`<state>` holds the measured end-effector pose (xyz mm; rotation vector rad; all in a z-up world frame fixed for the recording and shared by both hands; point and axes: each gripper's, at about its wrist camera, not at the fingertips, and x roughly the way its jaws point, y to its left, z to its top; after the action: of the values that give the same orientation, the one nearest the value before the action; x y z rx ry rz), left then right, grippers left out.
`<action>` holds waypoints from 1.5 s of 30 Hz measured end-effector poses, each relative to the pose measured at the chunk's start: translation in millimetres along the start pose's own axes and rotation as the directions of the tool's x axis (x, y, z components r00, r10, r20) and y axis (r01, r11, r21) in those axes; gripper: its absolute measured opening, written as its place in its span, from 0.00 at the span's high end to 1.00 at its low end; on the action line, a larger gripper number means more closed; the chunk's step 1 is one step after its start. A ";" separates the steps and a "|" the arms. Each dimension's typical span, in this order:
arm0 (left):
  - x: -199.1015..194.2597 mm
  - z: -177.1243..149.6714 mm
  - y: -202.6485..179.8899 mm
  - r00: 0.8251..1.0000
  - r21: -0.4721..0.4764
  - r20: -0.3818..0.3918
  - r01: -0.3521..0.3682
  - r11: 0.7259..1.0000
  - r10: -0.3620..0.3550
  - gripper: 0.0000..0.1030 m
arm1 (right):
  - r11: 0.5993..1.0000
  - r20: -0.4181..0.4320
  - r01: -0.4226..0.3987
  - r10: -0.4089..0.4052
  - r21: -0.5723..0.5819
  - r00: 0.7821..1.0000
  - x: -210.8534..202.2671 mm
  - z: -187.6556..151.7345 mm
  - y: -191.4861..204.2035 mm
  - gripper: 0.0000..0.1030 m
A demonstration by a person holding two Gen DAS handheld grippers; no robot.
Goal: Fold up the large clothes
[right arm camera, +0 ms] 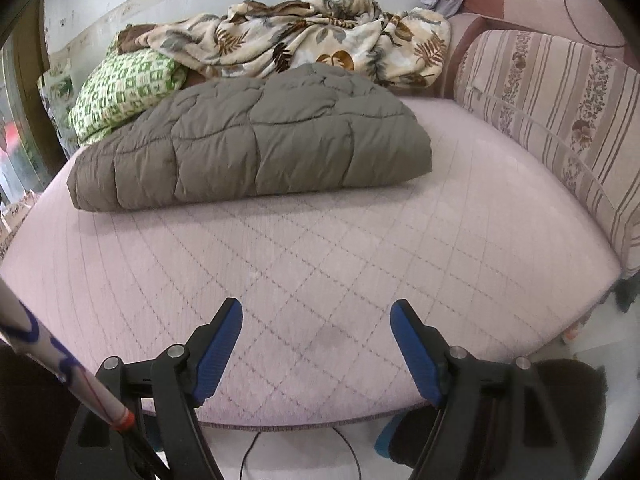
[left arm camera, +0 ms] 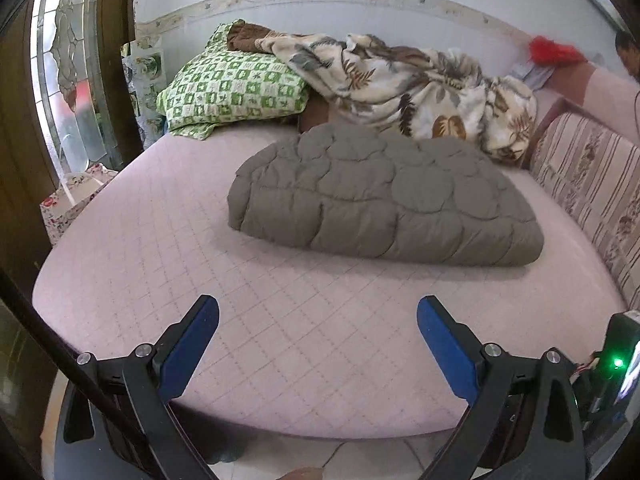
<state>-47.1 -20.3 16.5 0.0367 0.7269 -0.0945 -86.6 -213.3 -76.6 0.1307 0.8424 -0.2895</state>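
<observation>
Two views. Left wrist: the left hand-held gripper (left arm camera: 318, 312) hangs over the near edge of the pink bed (left arm camera: 280, 320), fingers wide apart and empty; a folded grey quilted garment (left arm camera: 384, 196) lies mid-bed, ahead of a green pillow (left arm camera: 232, 88) and leaf-print blanket (left arm camera: 400, 84). Right wrist: the right hand-held gripper (right arm camera: 316, 316) is likewise spread, empty, well short of the garment (right arm camera: 260, 140)

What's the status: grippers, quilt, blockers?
Left gripper open, empty; right gripper open, empty. Grey quilt folded on pink mattress, untouched. Nothing between grippers and quilt.
</observation>
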 end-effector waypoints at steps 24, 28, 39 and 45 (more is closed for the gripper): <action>28.5 -11.2 14.7 0.996 0.005 -0.093 0.007 1.000 -0.007 0.04 | 0.992 -0.062 0.097 -0.103 -0.085 0.993 16.6 -6.1 27.1 0.17; 30.6 -11.2 11.7 0.995 0.002 -0.098 0.024 1.000 -0.024 0.04 | 0.991 -0.067 0.102 -0.107 -0.084 0.992 18.7 -6.2 26.2 0.17; 32.2 -14.2 4.3 0.993 0.017 -0.111 0.040 0.999 -0.038 0.04 | 0.991 -0.079 0.118 -0.123 -0.070 0.989 22.9 -7.4 20.9 0.17; 29.2 -15.7 2.6 0.993 0.018 -0.109 0.050 0.999 -0.048 0.04 | 0.990 -0.070 0.124 -0.129 -0.073 0.989 19.4 -8.4 21.0 0.16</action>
<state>-35.5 -18.9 -14.7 0.0446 0.8358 -0.1478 -74.0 -195.3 -96.7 0.0236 0.9354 -0.3760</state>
